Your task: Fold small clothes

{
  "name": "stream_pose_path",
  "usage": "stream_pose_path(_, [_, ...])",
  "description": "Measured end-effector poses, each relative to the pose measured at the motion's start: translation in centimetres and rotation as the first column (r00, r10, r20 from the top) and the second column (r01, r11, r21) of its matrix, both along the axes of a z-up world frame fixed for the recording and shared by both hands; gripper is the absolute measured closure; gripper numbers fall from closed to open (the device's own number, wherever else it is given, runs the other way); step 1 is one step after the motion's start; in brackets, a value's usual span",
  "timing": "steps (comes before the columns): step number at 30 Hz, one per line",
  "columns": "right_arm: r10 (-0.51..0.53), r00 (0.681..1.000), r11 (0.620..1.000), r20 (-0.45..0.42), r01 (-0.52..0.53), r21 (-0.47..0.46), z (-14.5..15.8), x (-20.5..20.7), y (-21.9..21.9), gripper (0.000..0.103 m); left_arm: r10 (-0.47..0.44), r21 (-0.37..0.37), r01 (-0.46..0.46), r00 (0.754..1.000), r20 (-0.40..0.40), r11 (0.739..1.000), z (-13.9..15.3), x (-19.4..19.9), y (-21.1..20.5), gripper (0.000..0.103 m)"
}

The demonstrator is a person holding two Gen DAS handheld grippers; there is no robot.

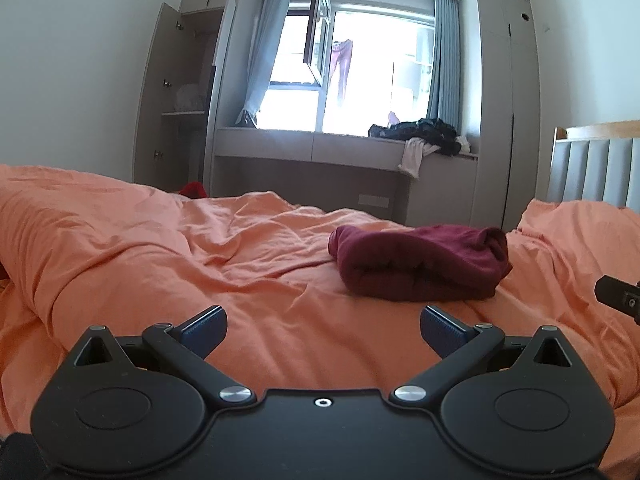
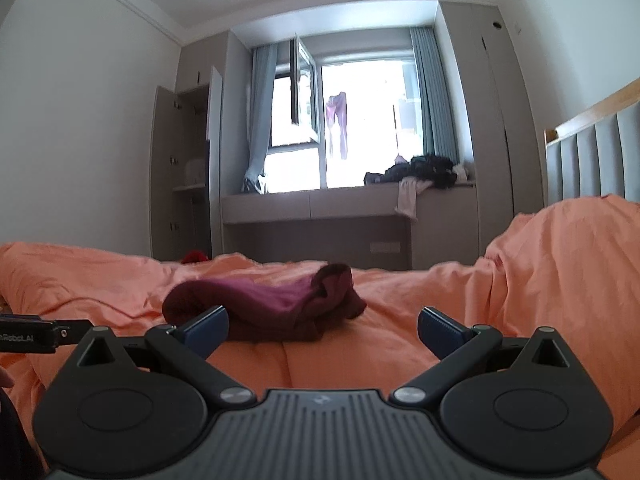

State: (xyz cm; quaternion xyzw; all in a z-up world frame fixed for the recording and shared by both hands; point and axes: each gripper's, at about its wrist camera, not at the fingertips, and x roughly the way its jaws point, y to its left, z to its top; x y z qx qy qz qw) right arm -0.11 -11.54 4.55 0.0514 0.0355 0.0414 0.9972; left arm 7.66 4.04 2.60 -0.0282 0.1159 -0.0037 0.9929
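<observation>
Maroon garment (image 1: pixel 420 264) is seen lying in a loosely folded bundle on the orange duvet (image 1: pixel 200 264), ahead and to the right of the left gripper (image 1: pixel 323 330). Its folds are bunched, so the kind of clothing cannot be made out. The left gripper's blue-padded fingers (image 1: pixel 204 330) are spread wide apart with nothing between them, held low over the bedding and clear of the garment. In the right wrist view the same bundle (image 2: pixel 264 308) lies ahead and to the left, its near left edge hidden behind one finger pad (image 2: pixel 204 330). The right gripper (image 2: pixel 322 330) is likewise spread apart and empty; only a black sliver of it is caught at the right edge of the left wrist view. Far across the room a pile of dark clothes (image 1: pixel 424 134) rests on the window ledge (image 1: pixel 304 140), washed out by glare. A small red object (image 1: pixel 194 190) beyond the bed is mostly cut off by the duvet.
</observation>
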Motion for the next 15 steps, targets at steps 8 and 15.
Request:
stream_pose_path(8, [0.007, 1.0, 1.0, -0.016, -0.006, 0.006, -0.31, 0.21, -0.1, 0.0, 0.014, -0.001, -0.014, 1.0, -0.004, 1.0, -0.25, 0.23, 0.3, 0.0])
stream_pose_path(15, [0.007, 1.0, 1.0, -0.014, -0.006, 0.011, -0.37, 0.12, -0.28, 0.0, 0.014, -0.001, -0.014, 1.0, -0.005, 1.0, -0.26, 0.26, 0.3, 0.0])
